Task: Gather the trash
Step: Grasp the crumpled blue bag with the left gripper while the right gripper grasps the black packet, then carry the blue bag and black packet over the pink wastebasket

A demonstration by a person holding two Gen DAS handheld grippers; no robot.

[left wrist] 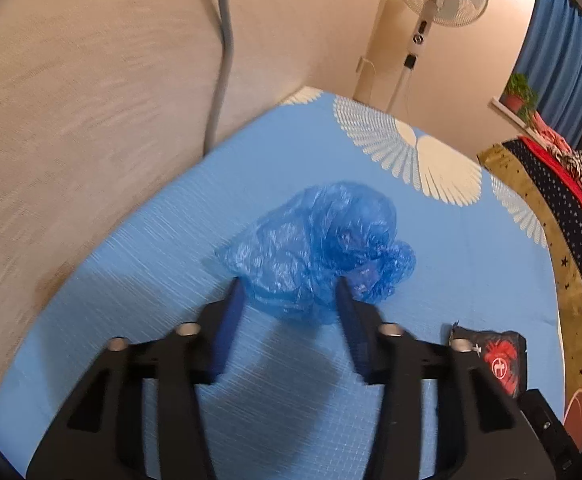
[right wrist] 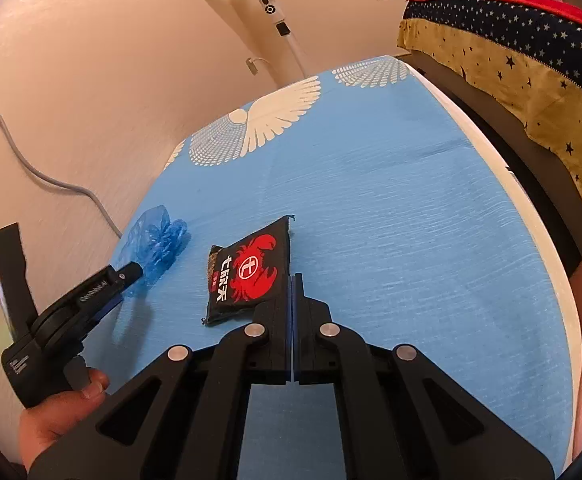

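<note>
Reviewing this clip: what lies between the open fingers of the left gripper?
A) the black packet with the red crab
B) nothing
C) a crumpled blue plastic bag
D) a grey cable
C: in the left wrist view the left gripper stands open with the crumpled blue plastic bag between its fingertips, on the blue tablecloth.

Crumpled blue plastic bag [left wrist: 323,248], translucent and bunched into a loose mound, lying on the blue worktop [left wrist: 131,300] near its left edge. Black snack packet [right wrist: 249,270] with red crab print, lying flat, slightly rumpled, to the right of the bag and apart from it.
</note>
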